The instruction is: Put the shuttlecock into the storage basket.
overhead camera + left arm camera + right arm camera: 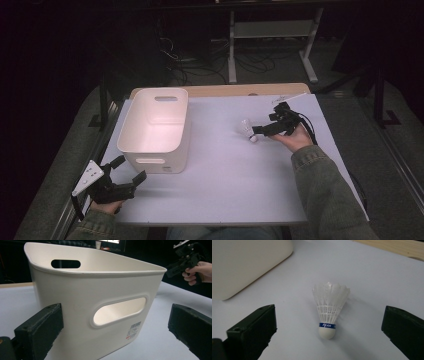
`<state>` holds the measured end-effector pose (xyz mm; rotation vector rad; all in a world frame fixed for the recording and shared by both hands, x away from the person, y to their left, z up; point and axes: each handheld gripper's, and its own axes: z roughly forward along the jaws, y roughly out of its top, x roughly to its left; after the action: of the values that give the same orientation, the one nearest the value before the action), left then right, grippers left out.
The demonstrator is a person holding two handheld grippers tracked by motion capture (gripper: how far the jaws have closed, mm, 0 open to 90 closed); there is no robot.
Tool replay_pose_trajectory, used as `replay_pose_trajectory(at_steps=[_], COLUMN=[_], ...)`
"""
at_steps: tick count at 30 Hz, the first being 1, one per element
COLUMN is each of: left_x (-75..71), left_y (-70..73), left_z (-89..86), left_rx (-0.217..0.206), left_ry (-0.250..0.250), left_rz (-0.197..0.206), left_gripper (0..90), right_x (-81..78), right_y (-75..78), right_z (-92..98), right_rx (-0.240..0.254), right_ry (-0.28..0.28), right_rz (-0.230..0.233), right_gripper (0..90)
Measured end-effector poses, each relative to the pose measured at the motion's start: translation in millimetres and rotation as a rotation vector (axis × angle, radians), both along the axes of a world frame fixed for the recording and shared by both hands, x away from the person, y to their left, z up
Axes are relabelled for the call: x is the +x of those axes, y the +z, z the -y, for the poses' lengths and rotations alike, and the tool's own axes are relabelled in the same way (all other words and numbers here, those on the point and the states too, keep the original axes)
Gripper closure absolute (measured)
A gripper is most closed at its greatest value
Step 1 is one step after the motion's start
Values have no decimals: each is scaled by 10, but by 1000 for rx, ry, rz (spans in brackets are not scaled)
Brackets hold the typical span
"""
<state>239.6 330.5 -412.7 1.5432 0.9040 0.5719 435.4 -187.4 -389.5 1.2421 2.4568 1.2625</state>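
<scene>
A: What does the high view give?
B: A white bin (156,129) stands on the left of the white table (225,175). The left gripper (131,169) sits near the bin's front corner, jaws apart. The right gripper (256,131) points at a shuttlecock (247,128) mid-table.

A: And the left gripper view?
B: 2 black jaws wide apart, nothing between them, aimed at the bin's (100,302) handle slot. The other hand (198,272) is farther off.

A: The right gripper view?
B: Jaws spread, empty. The shuttlecock (329,307) lies on the table (374,277) between them, cork end nearest, touching neither jaw.
</scene>
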Motion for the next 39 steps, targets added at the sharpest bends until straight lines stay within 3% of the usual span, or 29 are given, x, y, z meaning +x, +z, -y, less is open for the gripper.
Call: replay_pose_trajectory(at_steps=[27,32,39], left_x=[-9,-9,-7], left_y=[2,2,2], left_z=[0,0,1], left_rx=[-3,-1,-2], left_ry=[-2,-5,-3], left_rz=[0,0,-1], left_gripper=[0,0,0], right_x=[181,227,264], right_y=[-313,-367,-409], right_z=[-242,-247,-236], right_rx=[-64,-88,-65], right_ry=[51,55,66], right_rz=[-112,-138,-196], right_gripper=[0,48,183])
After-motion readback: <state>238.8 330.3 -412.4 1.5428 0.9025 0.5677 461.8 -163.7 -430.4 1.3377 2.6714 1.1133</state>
